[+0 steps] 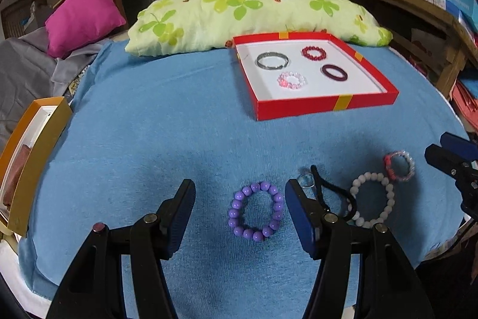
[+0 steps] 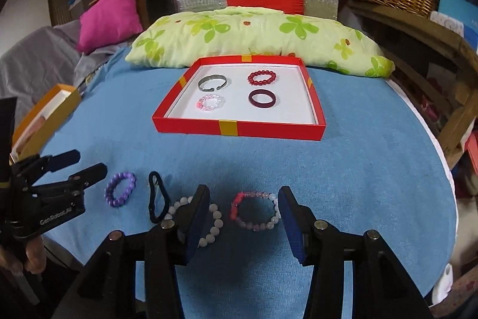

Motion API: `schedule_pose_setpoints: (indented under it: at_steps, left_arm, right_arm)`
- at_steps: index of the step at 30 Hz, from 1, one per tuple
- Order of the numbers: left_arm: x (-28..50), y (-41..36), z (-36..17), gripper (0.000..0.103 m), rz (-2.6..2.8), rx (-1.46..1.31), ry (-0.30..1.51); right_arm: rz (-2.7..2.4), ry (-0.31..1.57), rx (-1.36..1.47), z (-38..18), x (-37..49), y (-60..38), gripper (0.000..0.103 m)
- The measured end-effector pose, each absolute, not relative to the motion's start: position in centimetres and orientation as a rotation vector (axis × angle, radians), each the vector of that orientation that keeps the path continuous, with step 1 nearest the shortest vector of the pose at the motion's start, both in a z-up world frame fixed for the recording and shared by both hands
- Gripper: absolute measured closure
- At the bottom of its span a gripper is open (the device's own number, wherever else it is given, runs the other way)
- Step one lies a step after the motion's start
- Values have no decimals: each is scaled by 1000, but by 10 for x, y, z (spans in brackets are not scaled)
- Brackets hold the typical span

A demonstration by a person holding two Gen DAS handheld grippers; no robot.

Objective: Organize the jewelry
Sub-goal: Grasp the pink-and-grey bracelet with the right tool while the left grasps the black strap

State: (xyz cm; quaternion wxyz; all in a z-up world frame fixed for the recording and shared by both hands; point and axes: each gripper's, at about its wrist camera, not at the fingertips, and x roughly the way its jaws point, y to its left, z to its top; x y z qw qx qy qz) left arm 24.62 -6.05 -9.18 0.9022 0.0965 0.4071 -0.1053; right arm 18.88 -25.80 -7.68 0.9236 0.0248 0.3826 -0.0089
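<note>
On the blue cloth (image 1: 149,139) covering the worktop, the left tongs (image 1: 240,210) stand spread wide around a purple bead bracelet (image 1: 256,210) without touching it, while the right tongs (image 2: 243,217), also spread, straddle a pink-and-clear bead bracelet (image 2: 255,210), with a white bead bracelet (image 2: 209,224) partly under their left finger and a black hair tie (image 2: 156,196) just beside that. Farther back, a red tray (image 2: 239,129) holds a silver bangle (image 2: 212,82), a red bead bracelet (image 2: 262,78), a dark maroon band (image 2: 263,98) and a pale pink bracelet (image 2: 210,102). In the right wrist view the left tool's body bears white lettering that seems to read "GenRobot.AI".
</note>
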Motion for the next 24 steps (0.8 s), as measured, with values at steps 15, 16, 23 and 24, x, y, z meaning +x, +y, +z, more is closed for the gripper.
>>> schedule_pose_setpoints:
  at_steps: [15,16,23,24]
  left_arm:
    - [258,-55,-111,40,-244,204,925]
    - [258,-55,-112,40,-246,205,929]
    - [256,-51,-119,40,-262,212,952]
    - [256,-50,-119,40,-268,206,956]
  right_arm:
    - [-8,864,78,-97,209,-269,51]
    - [-10,865,87,-97,209,-272,51]
    - [-36,884,124,-102,208,-293,51]
    - [-45,886,130,-103,208,-297,51]
